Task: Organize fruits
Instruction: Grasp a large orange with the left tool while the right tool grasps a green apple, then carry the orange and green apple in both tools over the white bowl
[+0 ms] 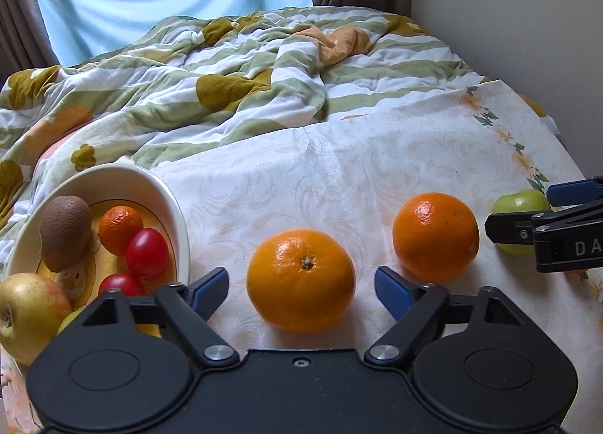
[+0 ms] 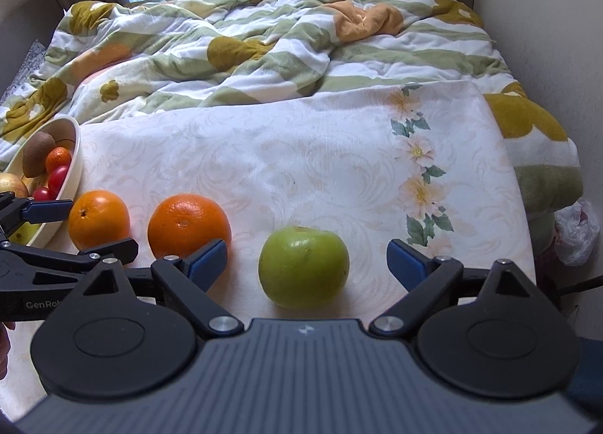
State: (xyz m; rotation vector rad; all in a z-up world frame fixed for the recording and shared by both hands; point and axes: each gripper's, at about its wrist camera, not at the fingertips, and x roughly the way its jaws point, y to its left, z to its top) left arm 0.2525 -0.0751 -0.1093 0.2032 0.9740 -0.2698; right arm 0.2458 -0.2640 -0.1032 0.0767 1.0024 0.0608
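Both claws are lined up on loose fruit, nothing picked yet. My left claw [image 1: 301,285] is spread wide and holds nothing; the near orange [image 1: 300,280] sits between its blue tips w/ a gap on each side, stem facing up toward me. My right claw [image 2: 307,259] is also wide open and empty, w/ the green apple [image 2: 303,267] centred between its tips, not touching either one.

Second orange [image 1: 436,235] lies between those two fruits, on the cloth [image 1: 339,170], close to the near orange but apart from it. The bowl [image 1: 171,204] is at far left, just beside my left claw, tilted a bit against the blanket [image 1: 226,68]. Already in it: kiwi [image 1: 65,232], small tangerine [image 1: 120,229], two red tomatoes [image 1: 147,254], a yellowish apple [image 1: 28,315].

Step in hand, I'd say: grab stage for the last three loose fruits. Next move prob. calls for easing each claw fwd a touch so the tips reach the widest part, then closing gently, since round fruit rolls on soft cloth. Left goes first; bowl is on its side, so short carry. Bowl is fairly full, so the drop needs a free spot near the right rim.
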